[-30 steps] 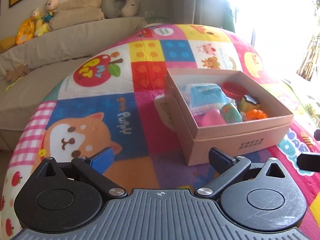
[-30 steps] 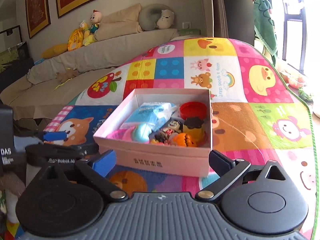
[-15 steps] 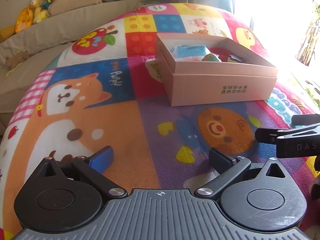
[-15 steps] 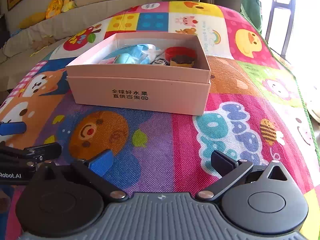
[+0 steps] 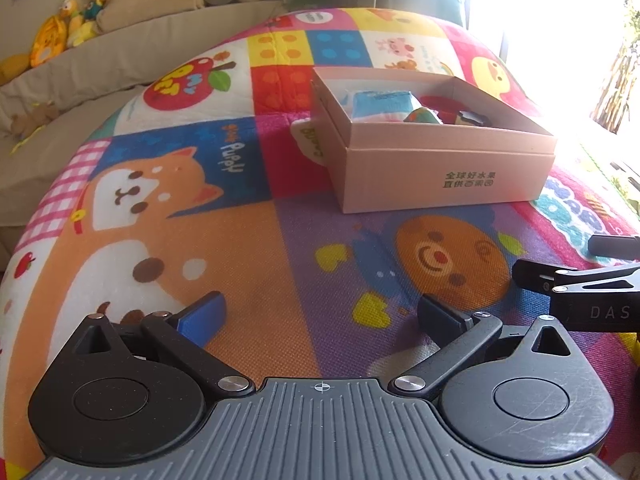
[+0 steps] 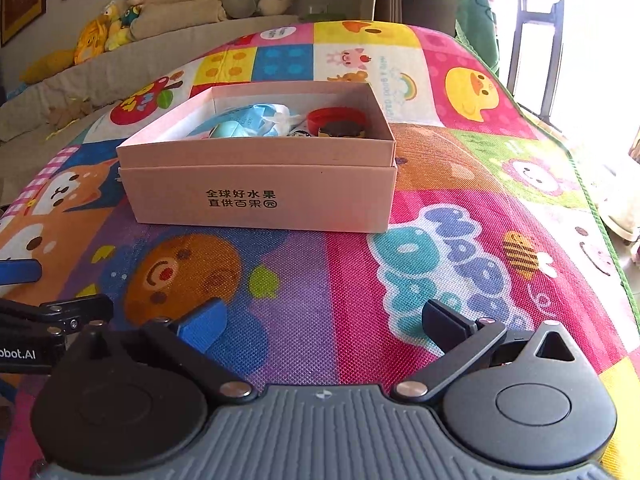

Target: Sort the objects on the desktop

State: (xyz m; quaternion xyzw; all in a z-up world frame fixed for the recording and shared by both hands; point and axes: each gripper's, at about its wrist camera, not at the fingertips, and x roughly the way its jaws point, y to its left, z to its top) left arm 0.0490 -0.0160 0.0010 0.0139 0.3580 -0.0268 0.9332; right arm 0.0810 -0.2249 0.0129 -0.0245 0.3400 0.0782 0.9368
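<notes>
A pink cardboard box stands on the colourful play mat and holds several small things: a blue packet, a teal egg-shaped toy, a red lid and a dark-topped toy. My left gripper is open and empty, low over the mat, well in front of the box. My right gripper is open and empty, also in front of the box. Each gripper shows at the edge of the other's view.
The play mat covers the surface and drops off at the right edge. A beige sofa with plush toys runs along the back left. A bright window is at the right.
Both grippers pulled back from above the box and dropped low over the mat, then rose slightly. The box looks farther away. Both stay open and empty.
</notes>
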